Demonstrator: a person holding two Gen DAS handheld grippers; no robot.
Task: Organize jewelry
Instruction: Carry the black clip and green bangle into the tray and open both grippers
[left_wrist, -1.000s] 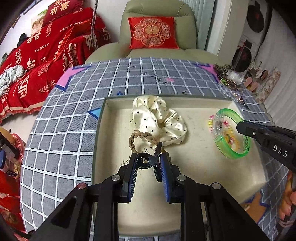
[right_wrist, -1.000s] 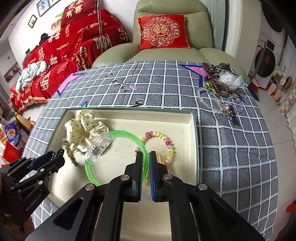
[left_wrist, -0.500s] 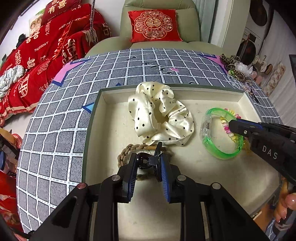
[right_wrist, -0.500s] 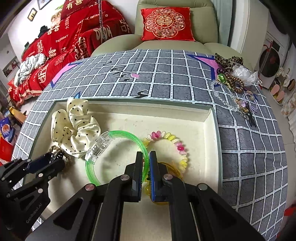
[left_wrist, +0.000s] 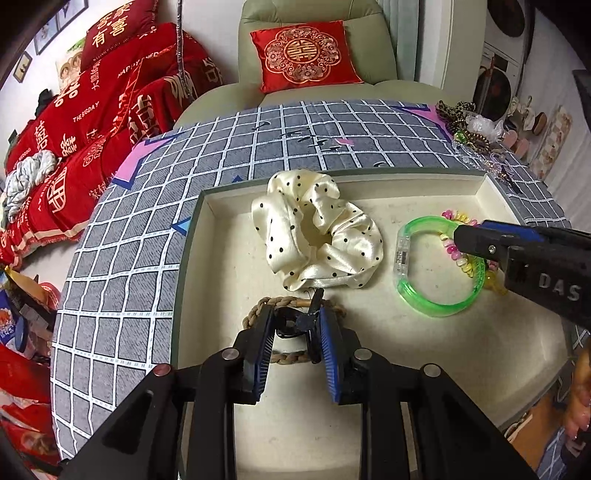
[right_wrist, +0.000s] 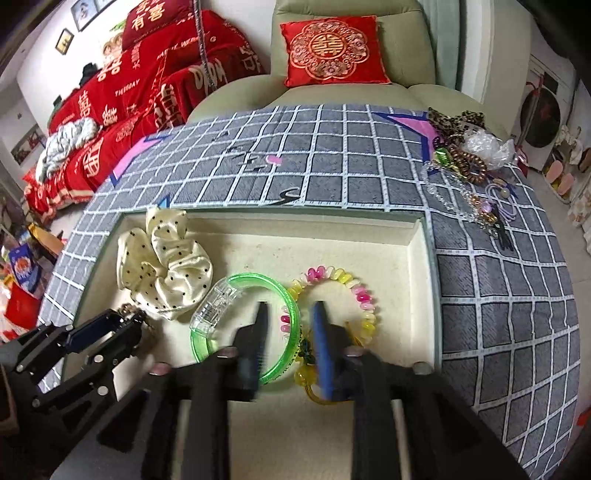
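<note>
Black hair clip (left_wrist: 301, 323) is pinched in the left tongs (left_wrist: 297, 332) directly above the braided band (left_wrist: 291, 356); right tongs (right_wrist: 288, 332) are spread astride the green bangle (right_wrist: 291, 321).

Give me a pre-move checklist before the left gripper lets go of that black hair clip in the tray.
1. Black hair clip held between the left gripper fingers: ok.
2. Clip over the tray, not the cloth: ok.
3. Clip clear of the braided band below it: not ok, it overlaps.
4. Right gripper open, off the green bangle: ok.
5. Clip touching the tray floor: cannot tell.
</note>
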